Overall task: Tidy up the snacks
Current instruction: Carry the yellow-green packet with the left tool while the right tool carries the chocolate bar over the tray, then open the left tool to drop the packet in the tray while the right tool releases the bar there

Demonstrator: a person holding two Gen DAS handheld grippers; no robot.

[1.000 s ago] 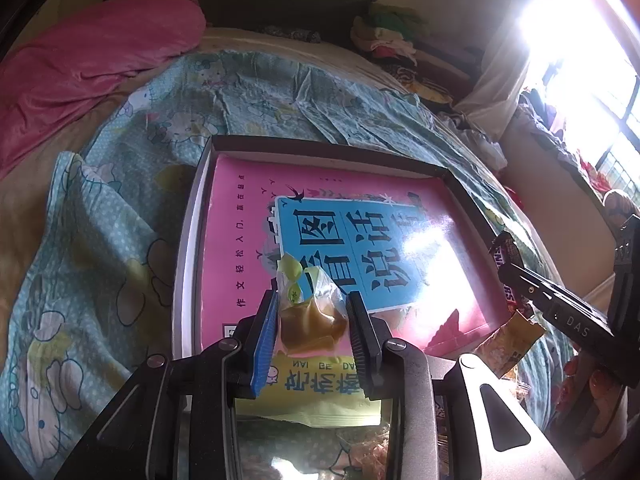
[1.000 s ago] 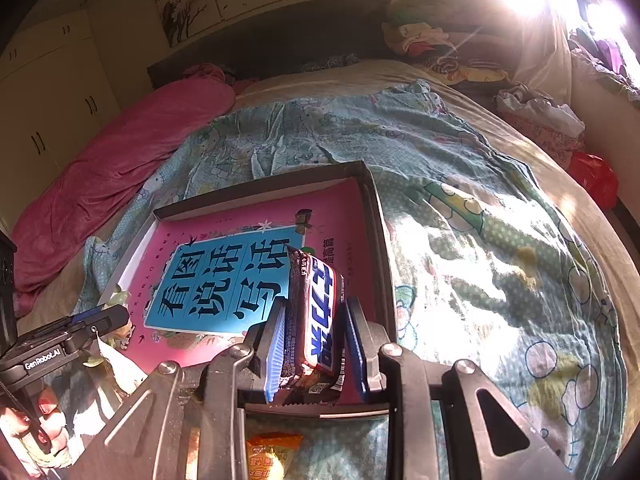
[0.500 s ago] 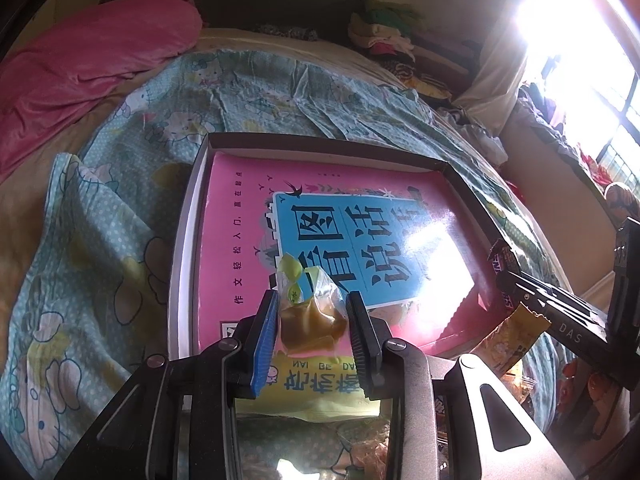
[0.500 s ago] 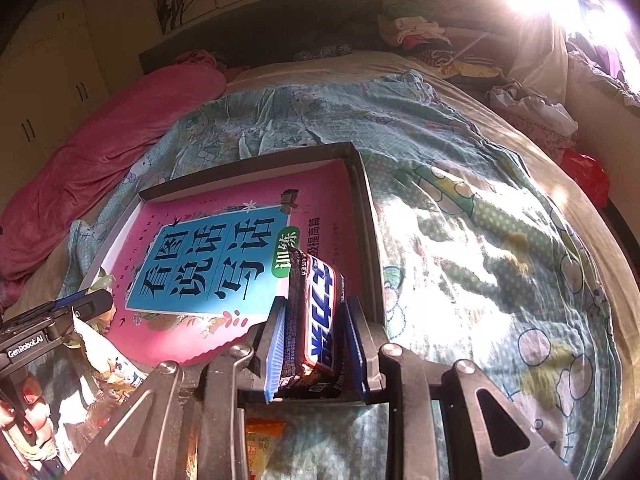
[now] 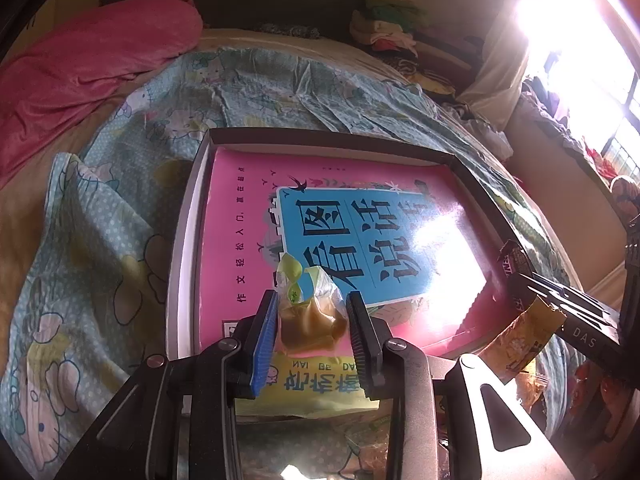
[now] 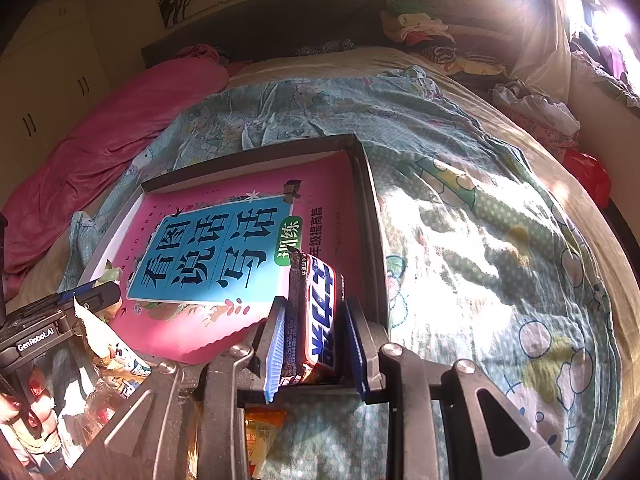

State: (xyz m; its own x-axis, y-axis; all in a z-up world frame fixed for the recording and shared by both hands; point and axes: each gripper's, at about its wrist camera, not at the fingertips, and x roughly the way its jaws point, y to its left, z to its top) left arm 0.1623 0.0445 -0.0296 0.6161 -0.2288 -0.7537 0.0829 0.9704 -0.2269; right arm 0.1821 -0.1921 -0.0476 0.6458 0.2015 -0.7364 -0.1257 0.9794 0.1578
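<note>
My left gripper [image 5: 313, 312] is shut on a small clear-wrapped candy [image 5: 310, 320], brownish with a green twisted top, held over the near edge of a shallow dark box [image 5: 320, 136]. A pink and blue book [image 5: 340, 232] lies flat inside that box. My right gripper [image 6: 314, 320] is shut on a brown chocolate bar [image 6: 320, 312] with white and blue lettering, upright between the pads above the box's near right corner [image 6: 372, 240]. The right gripper's fingers [image 5: 560, 300] show at the right edge of the left wrist view, and the left gripper [image 6: 80, 300] sits at the lower left of the right wrist view.
The box rests on a bed with a blue cartoon-print cover [image 6: 480, 220]. A pink blanket [image 5: 80, 68] lies at the far left. A yellow snack packet [image 5: 320, 388] and an orange packet [image 5: 520, 340] lie near the box's front edge. Piled clothes [image 6: 420, 28] sit by the headboard.
</note>
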